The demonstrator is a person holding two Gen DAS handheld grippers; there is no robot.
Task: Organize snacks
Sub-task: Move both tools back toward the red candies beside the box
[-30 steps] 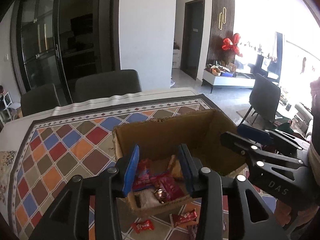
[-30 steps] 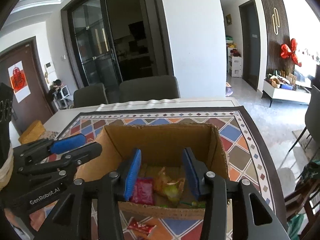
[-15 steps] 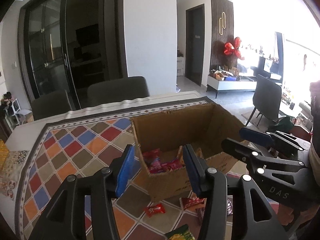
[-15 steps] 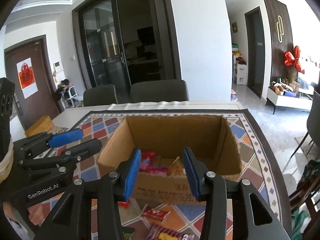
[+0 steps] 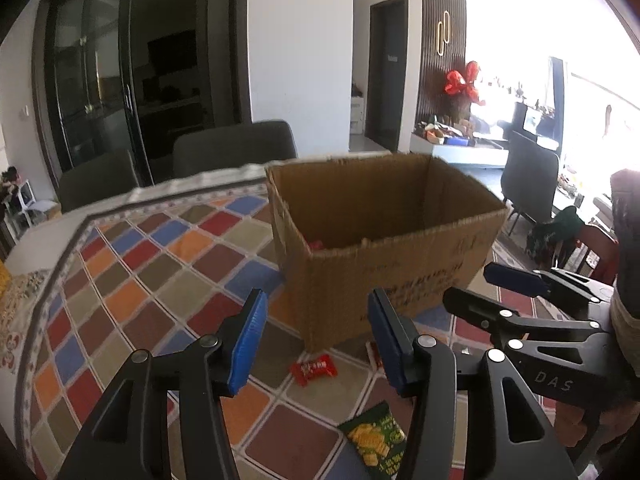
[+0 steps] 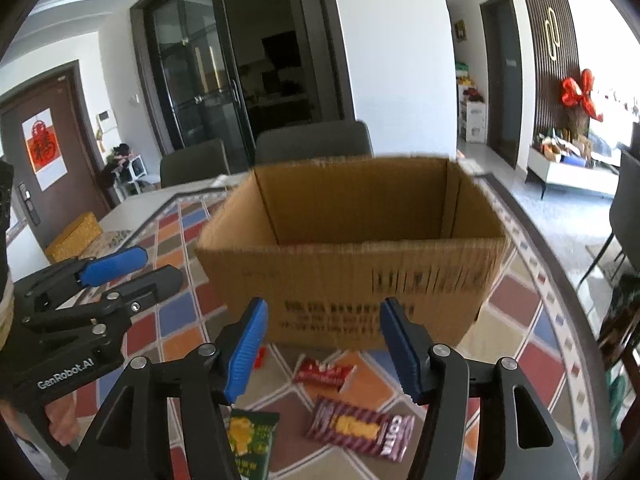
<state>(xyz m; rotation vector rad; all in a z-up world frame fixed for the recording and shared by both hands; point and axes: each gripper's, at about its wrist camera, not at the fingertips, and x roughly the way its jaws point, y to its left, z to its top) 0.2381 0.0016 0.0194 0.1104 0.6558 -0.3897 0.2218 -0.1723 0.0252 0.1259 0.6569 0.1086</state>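
On the checkered cloth [image 6: 168, 344], both tongs, left [image 5: 316, 340] and right [image 6: 324, 344], jaws just widening and empty, hang over loose packets [image 6: 360, 432] lying before the box [image 6: 352, 264], presumably lining up picks.

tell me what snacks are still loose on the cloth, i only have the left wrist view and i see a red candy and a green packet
Observer: A dark red striped packet lies flat on the cloth beside the green packet, on the near side of the cardboard box.
Operator: is the right gripper carrying anything
Observer: No. The right gripper has just been opening its jaws, and nothing is between them.
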